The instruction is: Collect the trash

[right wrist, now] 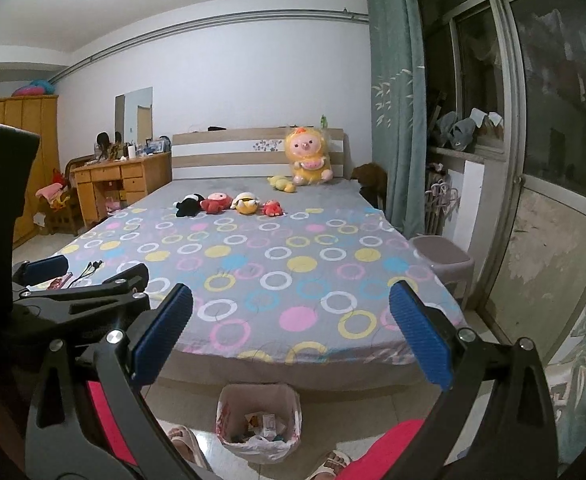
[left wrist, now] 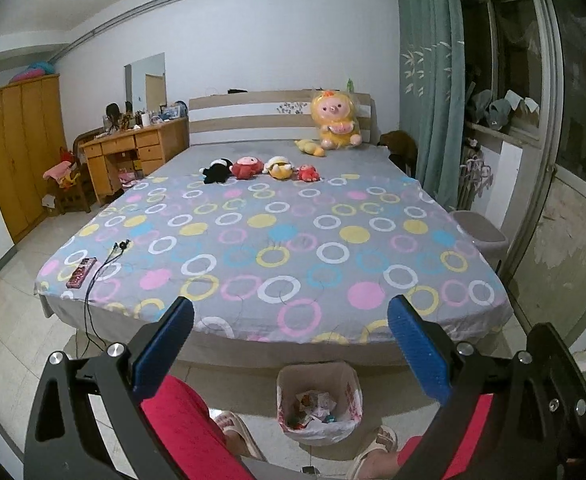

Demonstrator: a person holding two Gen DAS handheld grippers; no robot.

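Nearest, left tool (left wrist: 291, 344) spread wide, blue pads well apart, nothing between them; right tool (right wrist: 291, 338) likewise released, empty, its pads apart. Below both, red-clad legs and pale sandals (left wrist: 237, 430) of a person on tiled floor; between the feet, trash bin (left wrist: 319, 404) lined with a white plastic bag, upright, holding crumpled wrappers and scraps of trash (left wrist: 313, 408); bin set just before the foot of the bed (left wrist: 277, 240). Beyond, bed spread with grey cover printed in coloured rings and dots; at its near left corner a pink flat object (left wrist: 81, 273) and a black cable (left wrist: 105, 262) trailing over the edge. Farther up the cover, a row of four small plush toys (left wrist: 259, 169), black, red, yellow, red; behind them a large yellow plush (left wrist: 335, 122) in clear wrap, propped against the headboard, a smaller yellow toy just beside it. Right of the bed, a lidded grey bin (left wrist: 481, 234) near a green curtain (left wrist: 433, 80) and window. Far left, wooden table (left wrist: 133, 152) cluttered on top; wardrobe (left wrist: 21, 152) against the wall.
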